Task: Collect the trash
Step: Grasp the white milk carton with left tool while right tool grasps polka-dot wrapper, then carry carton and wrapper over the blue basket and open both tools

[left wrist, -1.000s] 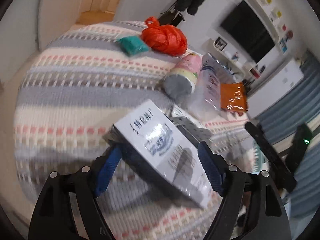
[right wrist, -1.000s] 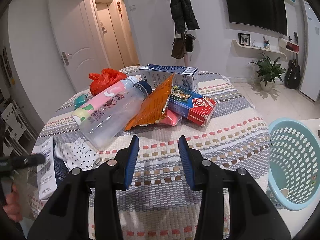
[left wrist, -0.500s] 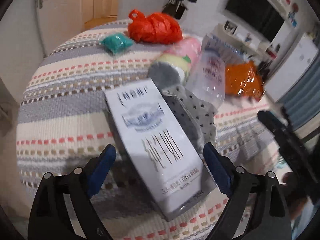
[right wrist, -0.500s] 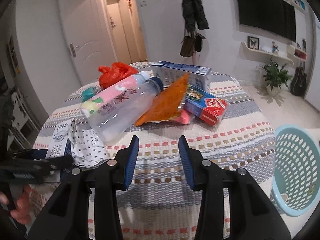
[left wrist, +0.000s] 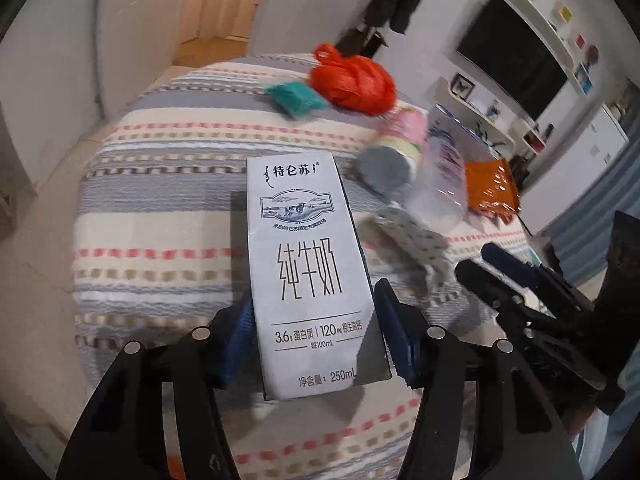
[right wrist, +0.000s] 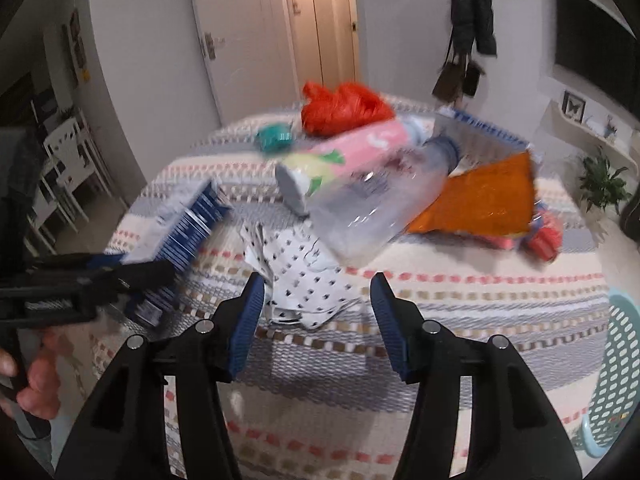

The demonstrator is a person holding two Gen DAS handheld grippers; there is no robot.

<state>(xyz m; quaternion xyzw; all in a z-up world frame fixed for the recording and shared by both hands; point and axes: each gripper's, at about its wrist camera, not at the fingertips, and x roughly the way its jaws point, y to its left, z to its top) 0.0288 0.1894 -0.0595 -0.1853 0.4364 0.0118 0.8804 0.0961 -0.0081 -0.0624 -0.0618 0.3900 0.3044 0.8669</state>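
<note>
White-and-grey milk carton (left wrist: 308, 272) is gripped at its lower sides by the left tongs (left wrist: 314, 340) above the striped surface (left wrist: 160, 216), the right tongs (right wrist: 318, 320) gape empty, and remaining litter is judged uncollected.

Home: wall television (left wrist: 516, 60), hanging coat (right wrist: 470, 4)

Milk carton (left wrist: 308, 264) grey-white, black lettering; plastic bag (left wrist: 354, 80) red-orange; tablecloth (left wrist: 160, 208) grey, cream, pink stripes; basket (right wrist: 616, 376) pale blue.
</note>
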